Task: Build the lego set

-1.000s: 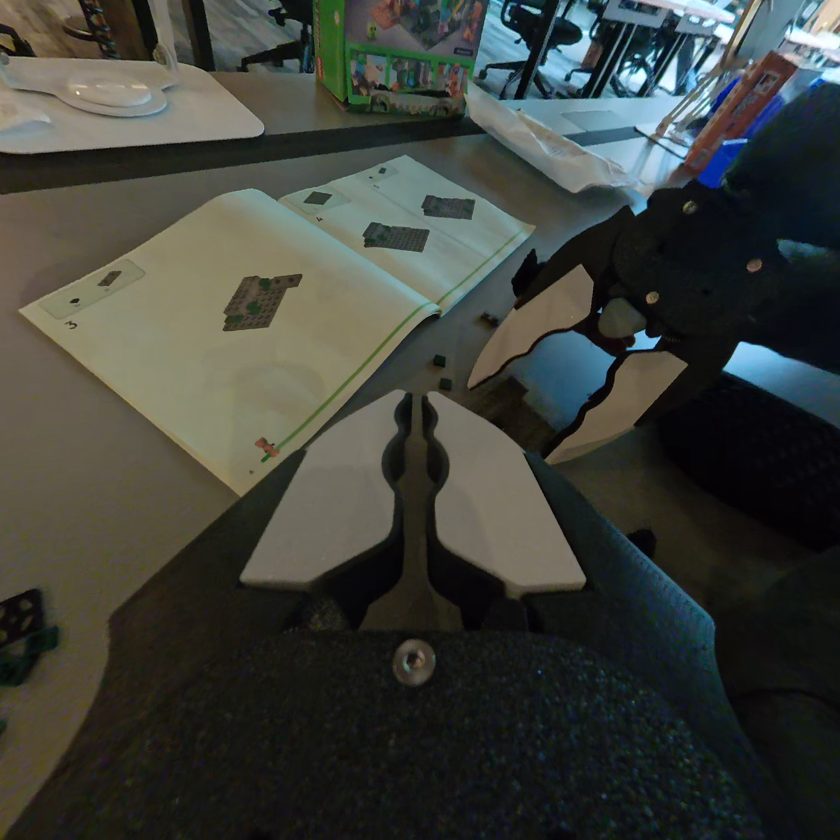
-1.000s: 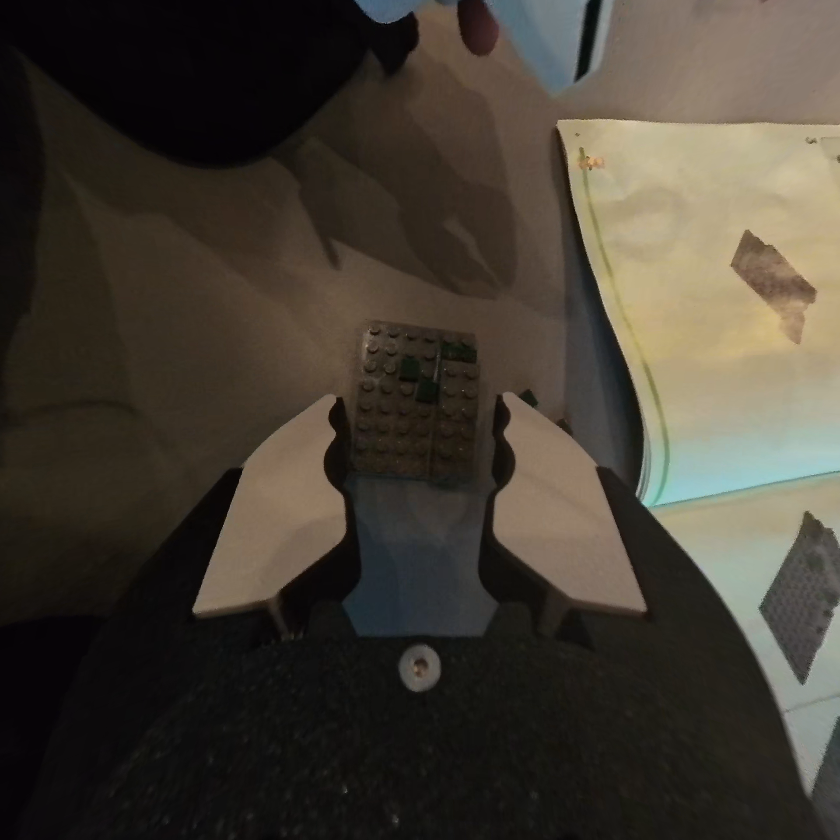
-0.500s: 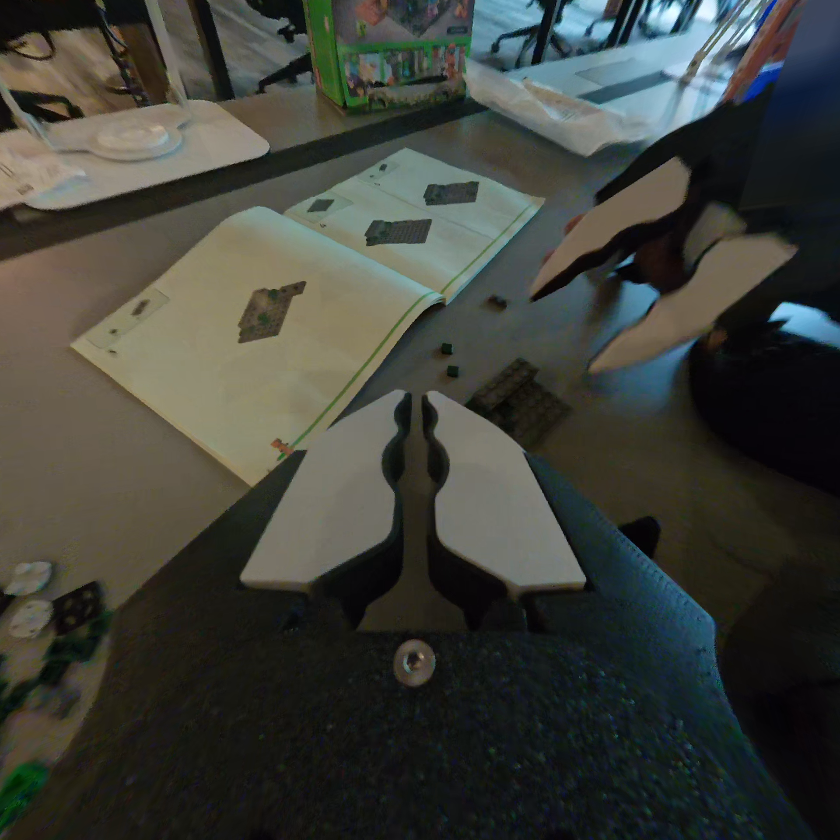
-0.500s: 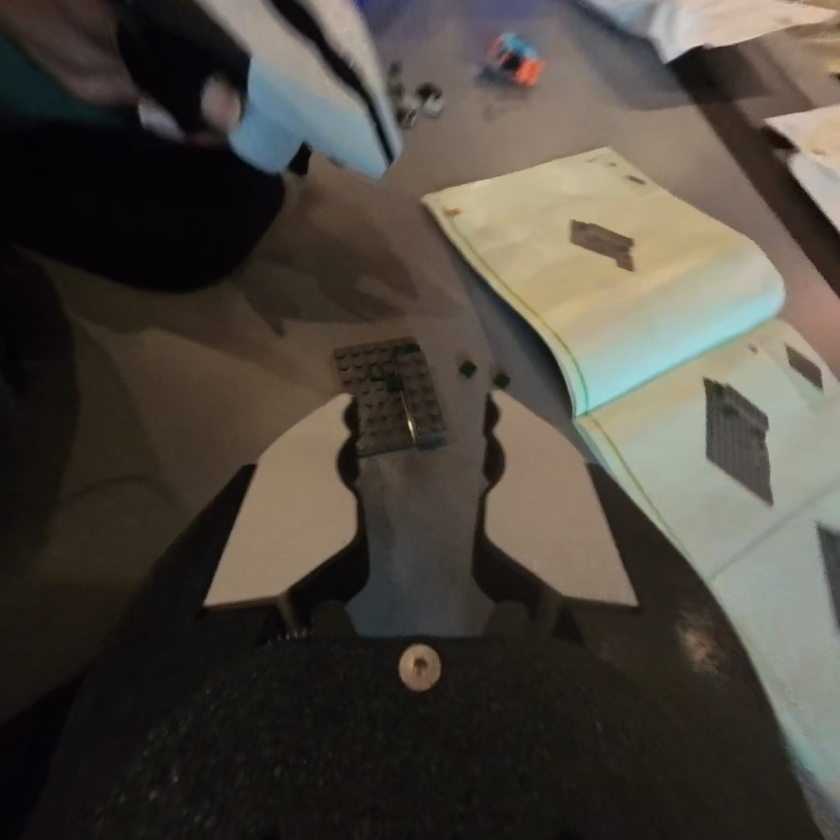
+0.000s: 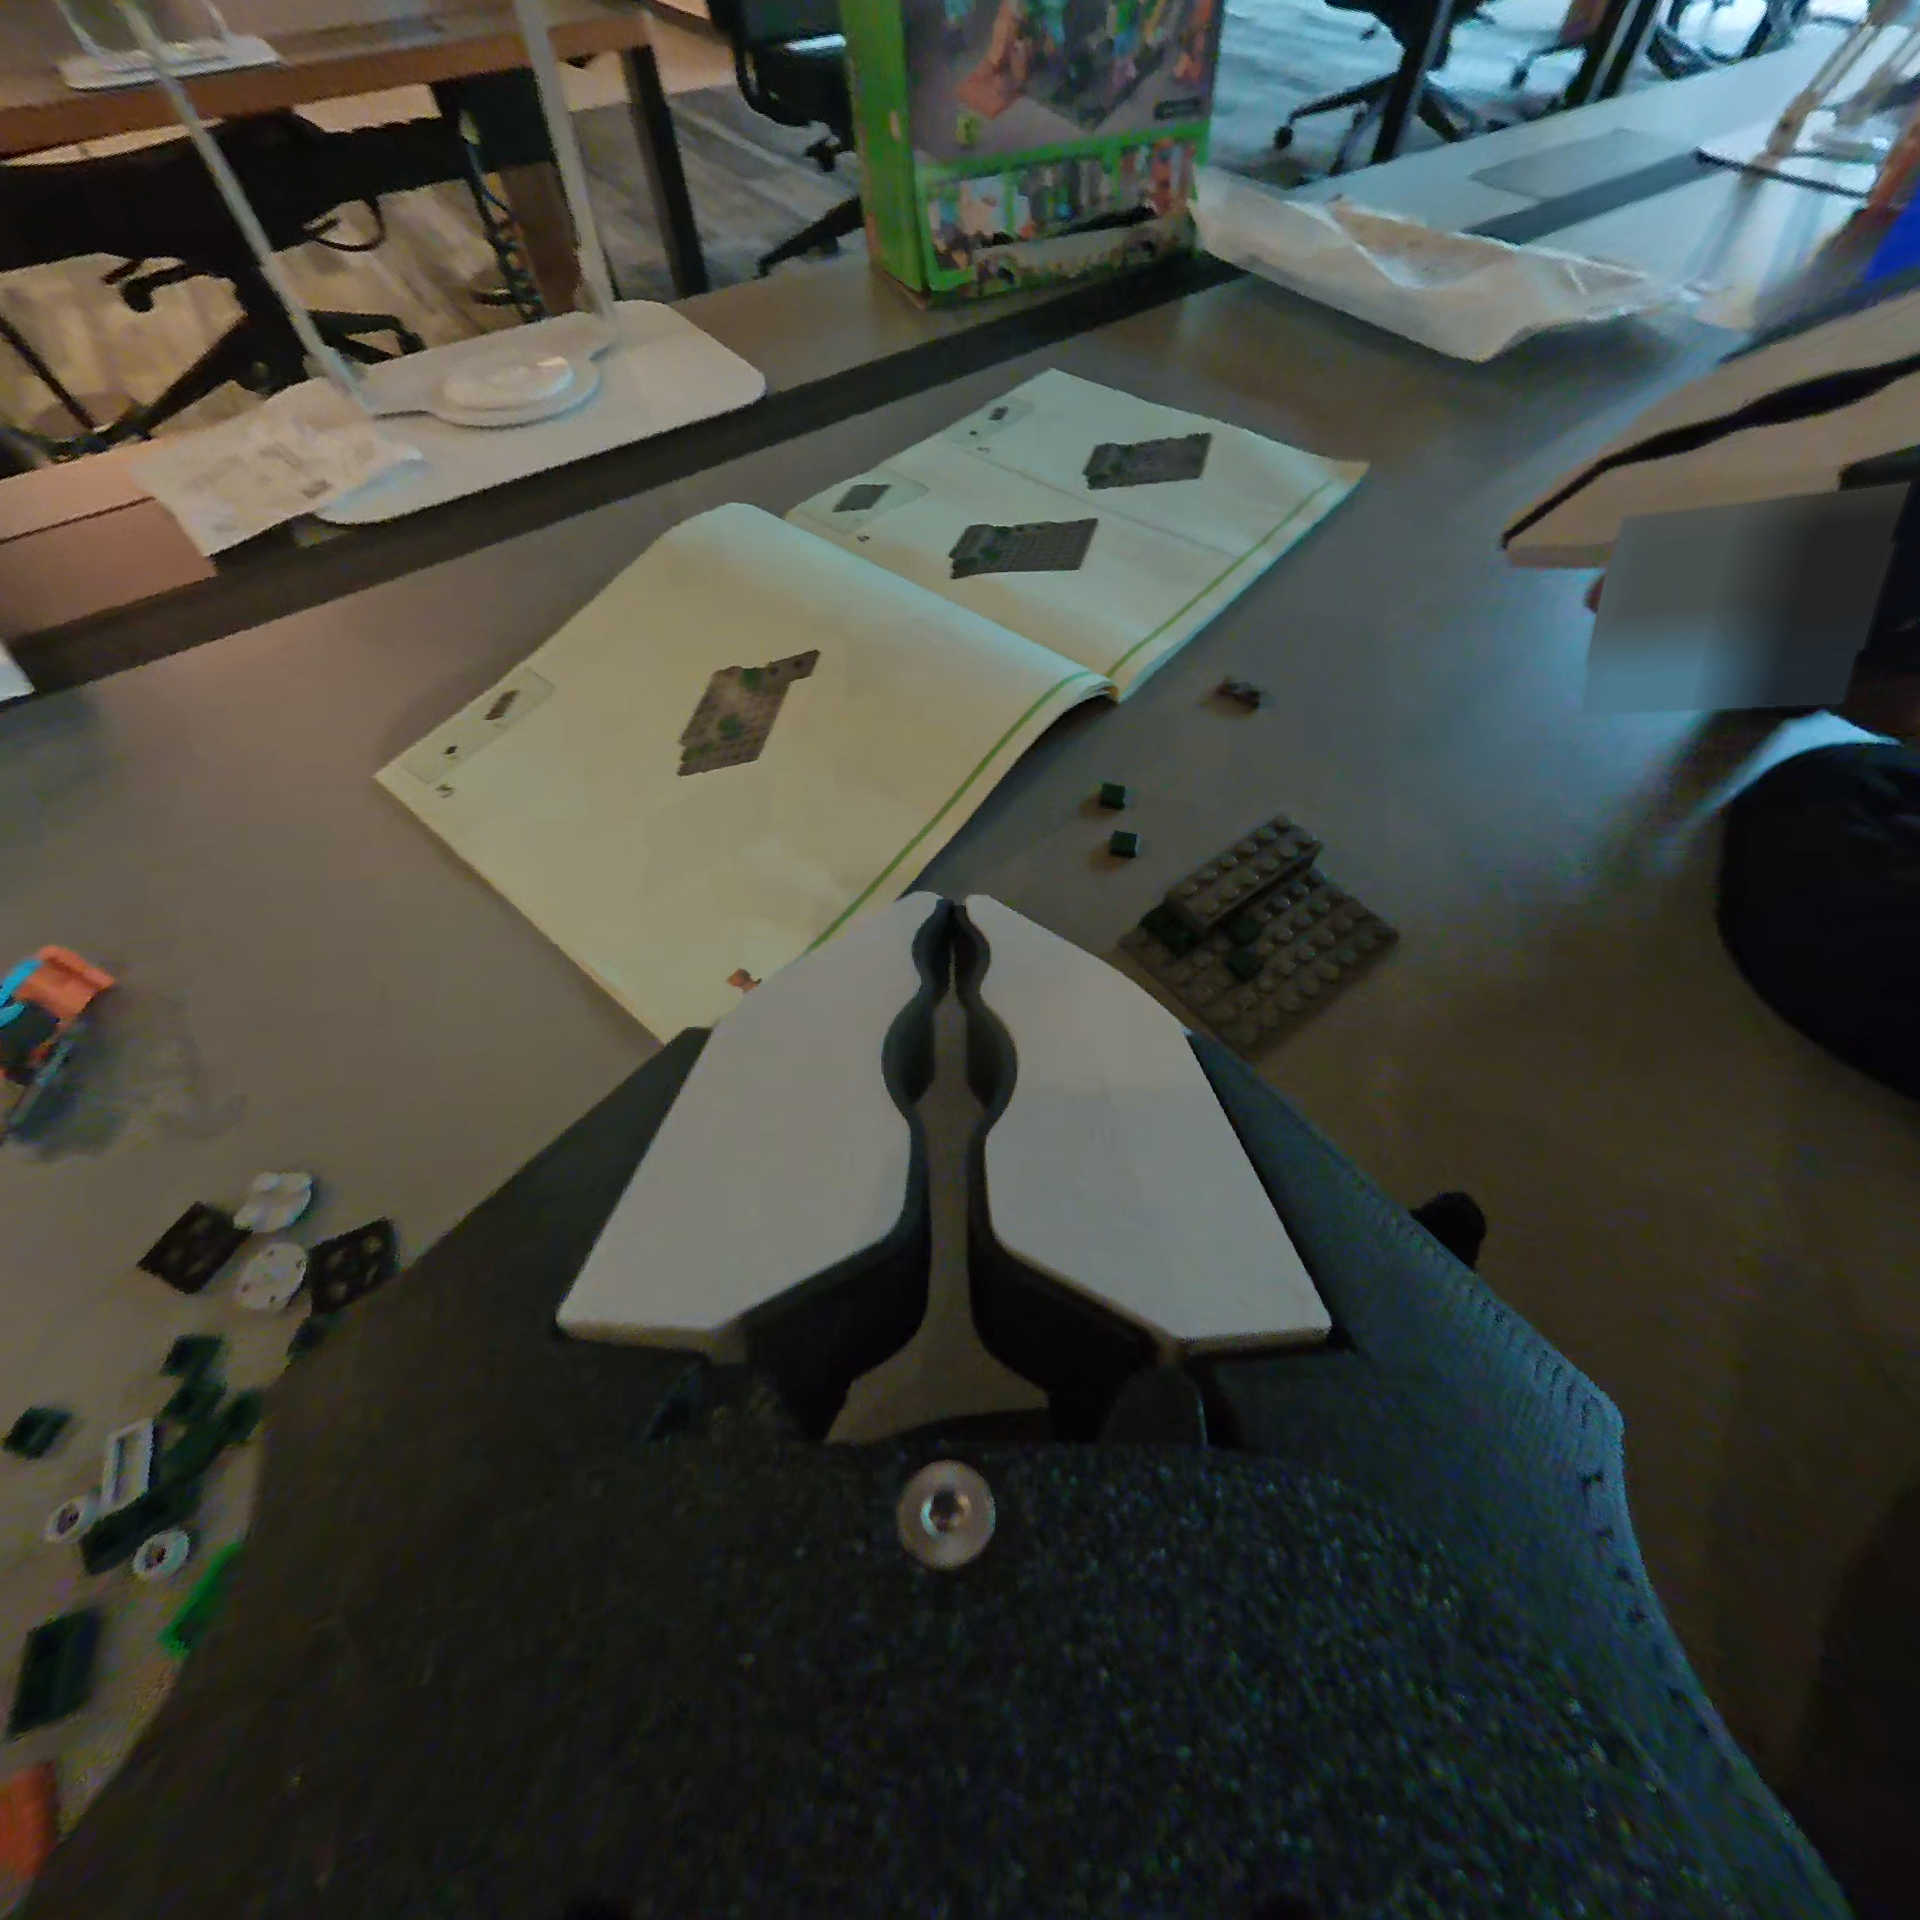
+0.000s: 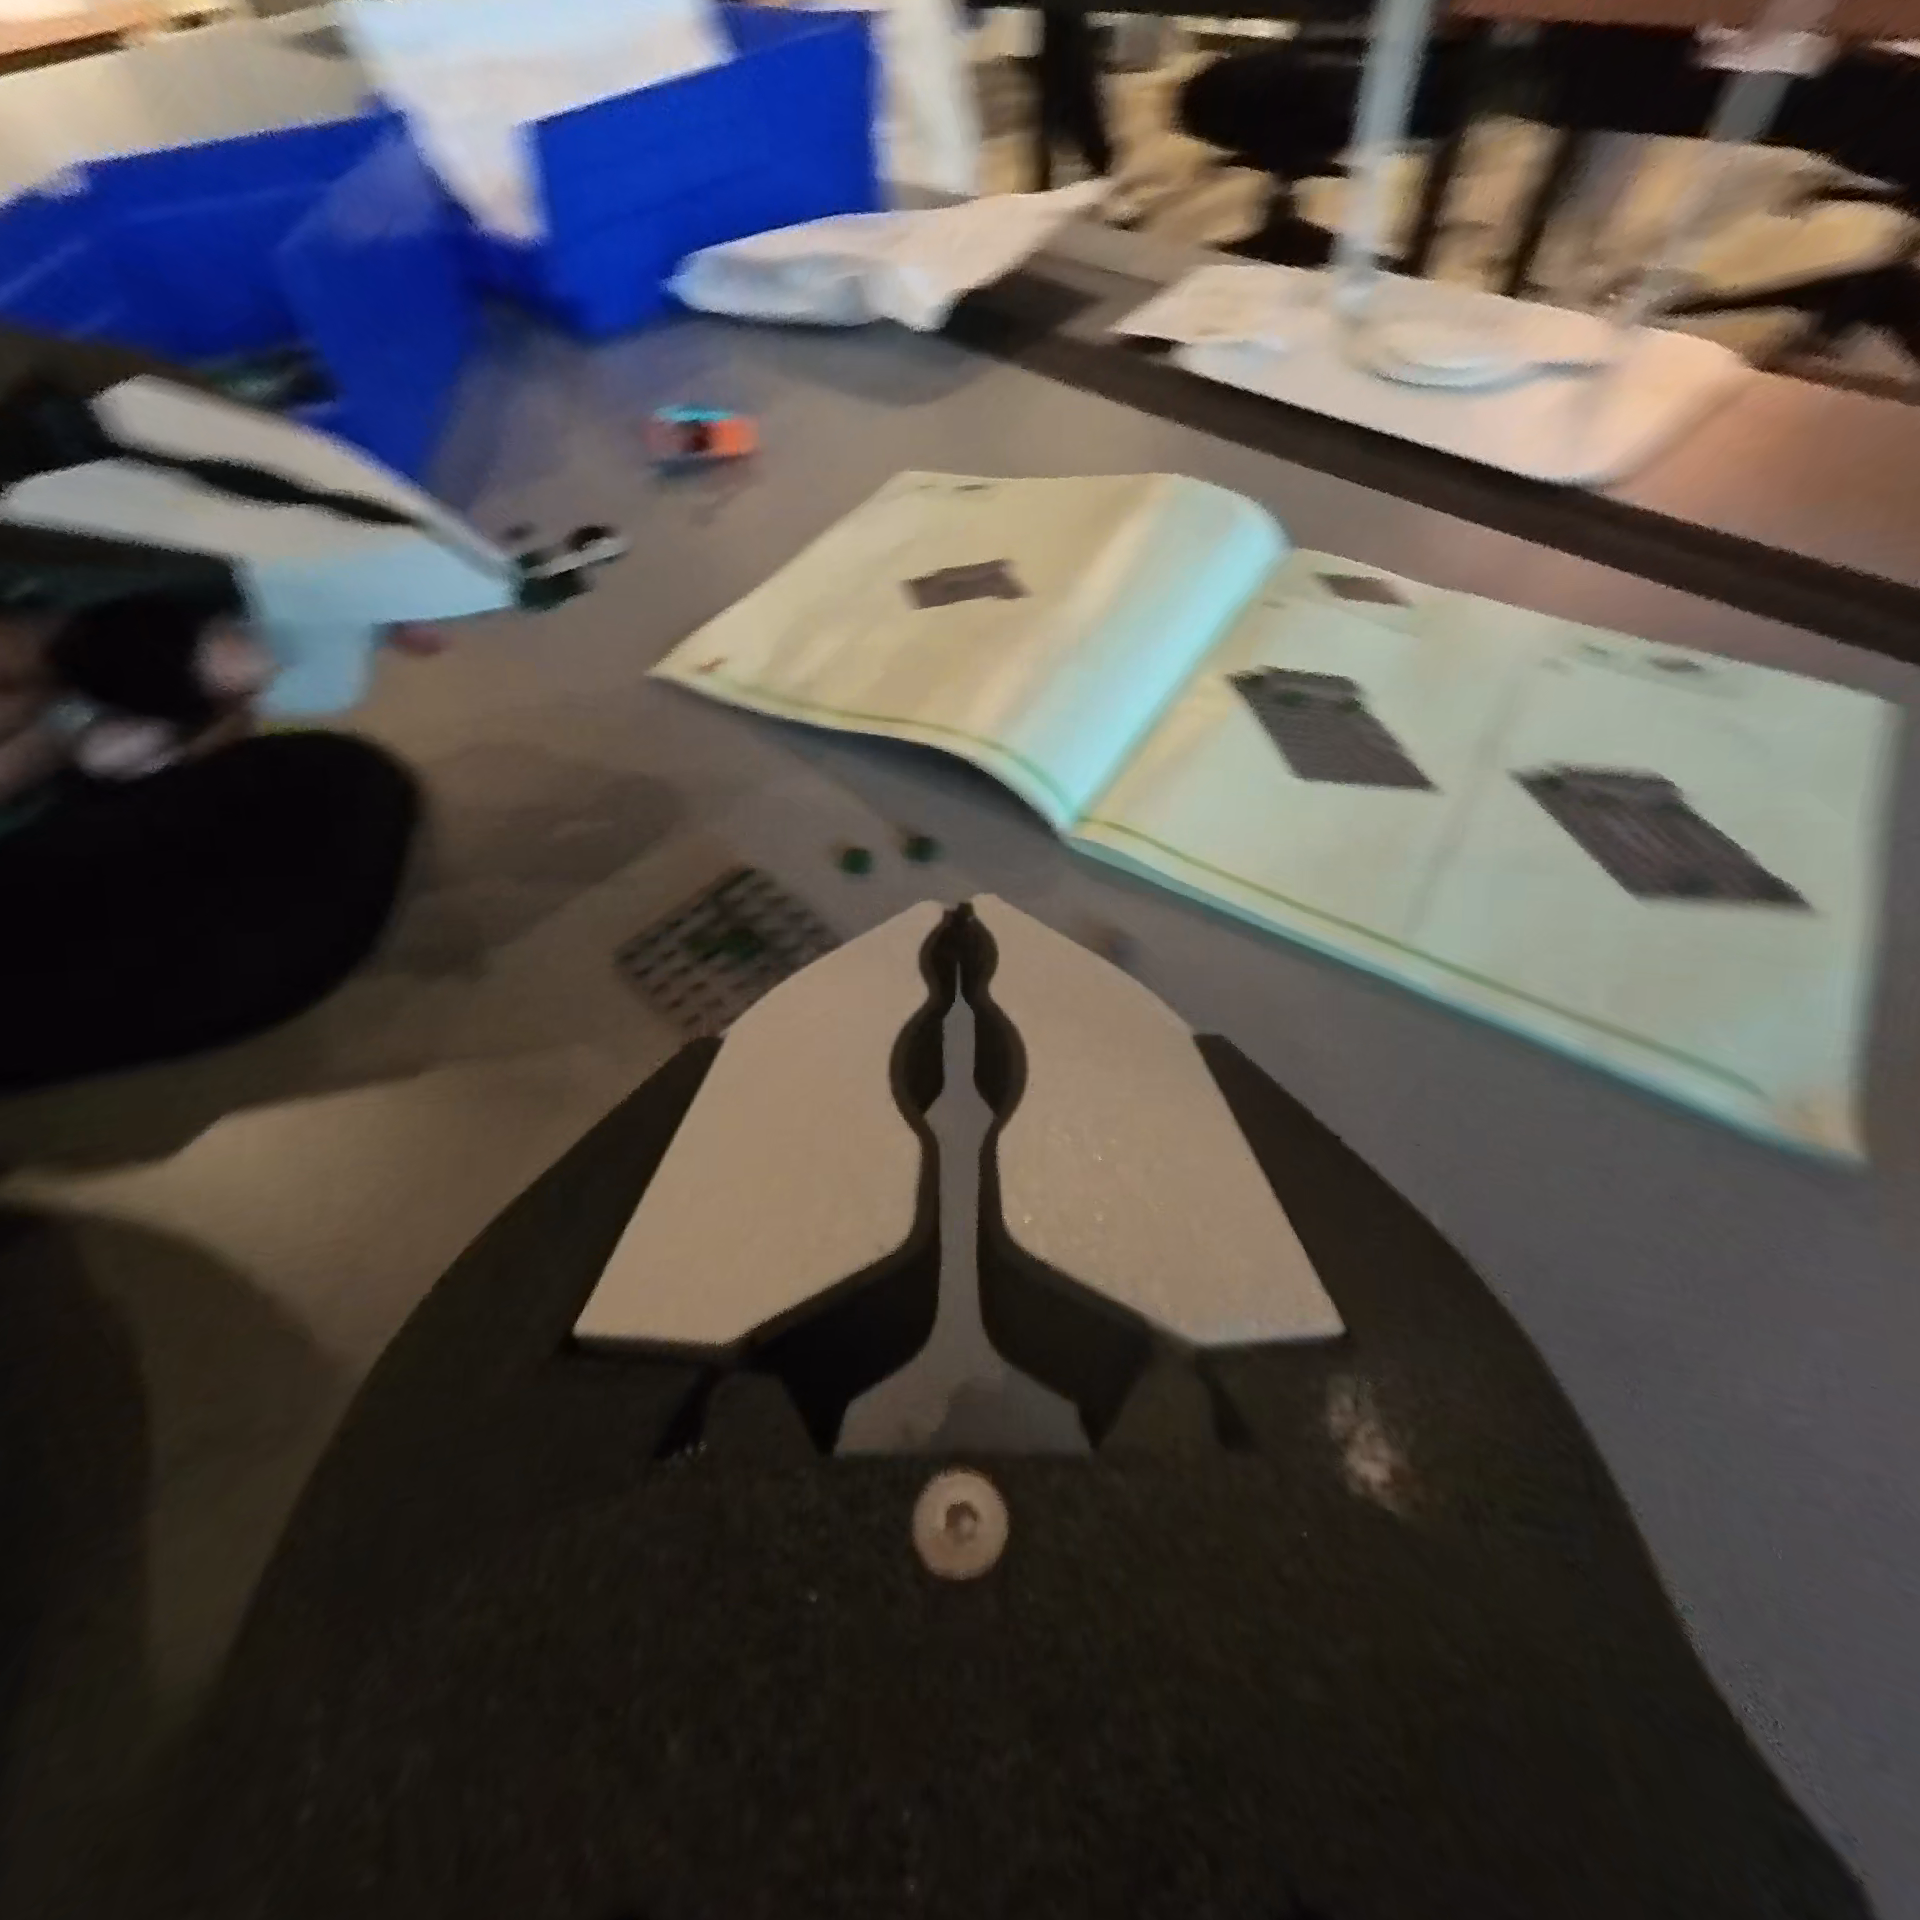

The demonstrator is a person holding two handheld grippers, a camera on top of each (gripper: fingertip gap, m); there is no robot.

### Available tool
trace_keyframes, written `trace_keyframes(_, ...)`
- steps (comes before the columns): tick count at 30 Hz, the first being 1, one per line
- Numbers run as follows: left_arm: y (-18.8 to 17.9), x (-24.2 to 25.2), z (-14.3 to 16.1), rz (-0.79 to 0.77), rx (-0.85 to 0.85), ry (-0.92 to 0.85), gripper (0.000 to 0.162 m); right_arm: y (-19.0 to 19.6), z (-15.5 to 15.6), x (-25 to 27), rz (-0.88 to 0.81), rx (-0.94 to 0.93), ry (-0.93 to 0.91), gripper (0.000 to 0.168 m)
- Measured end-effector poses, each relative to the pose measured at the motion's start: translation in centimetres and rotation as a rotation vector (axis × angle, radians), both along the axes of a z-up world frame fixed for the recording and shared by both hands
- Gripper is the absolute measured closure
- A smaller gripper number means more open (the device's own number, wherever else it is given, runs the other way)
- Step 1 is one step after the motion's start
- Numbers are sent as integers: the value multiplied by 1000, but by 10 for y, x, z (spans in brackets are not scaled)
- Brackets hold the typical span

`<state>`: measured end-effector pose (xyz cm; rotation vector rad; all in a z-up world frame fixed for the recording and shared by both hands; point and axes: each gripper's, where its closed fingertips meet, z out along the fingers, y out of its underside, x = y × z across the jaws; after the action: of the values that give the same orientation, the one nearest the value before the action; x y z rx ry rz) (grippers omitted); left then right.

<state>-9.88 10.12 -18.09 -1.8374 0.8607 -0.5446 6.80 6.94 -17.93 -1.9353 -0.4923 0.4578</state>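
A grey lego plate [image 5: 1257,935] with a few small dark green pieces and a longer grey piece on it lies flat on the table, just right of my left gripper [image 5: 954,914]. That gripper is shut and empty above the table. The plate also shows, blurred, in the right wrist view [image 6: 727,945], just left of my right gripper [image 6: 961,914], which is shut and held above the table. Two loose dark green studs [image 5: 1117,819] lie between the plate and the open instruction booklet [image 5: 831,675]. The right gripper [image 5: 1527,530] appears at the upper right, off the table.
Several loose pieces [image 5: 208,1351] lie at the near left, with an orange and blue tool [image 5: 47,1003] beside them. The green lego box [image 5: 1029,135], a white bag [image 5: 1434,270] and a lamp base [image 5: 520,379] stand at the back. A blue bin [image 6: 416,239] is beyond the left gripper.
My right gripper has lifted away from the grey plate, moved back and closed its jaws. My left gripper has risen and drawn back, staying shut. The plate stays on the table.
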Motion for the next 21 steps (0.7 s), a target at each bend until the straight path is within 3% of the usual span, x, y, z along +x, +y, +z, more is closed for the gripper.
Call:
trace_keyframes(1,1,-2,0,11,0,-8,162,0,1,4,-41,-6,6,168)
trace_keyframes(5,3,-5,1,27,-6,-55,162,2,2,15,-162,18,-8,168)
trace_keyframes(10,4,-5,4,26,8,-62,152,6,8,5,-110,67,48,168)
trace_keyframes(21,9,-2,4,48,27,-72,162,8,-2,15,-139,51,6,168)
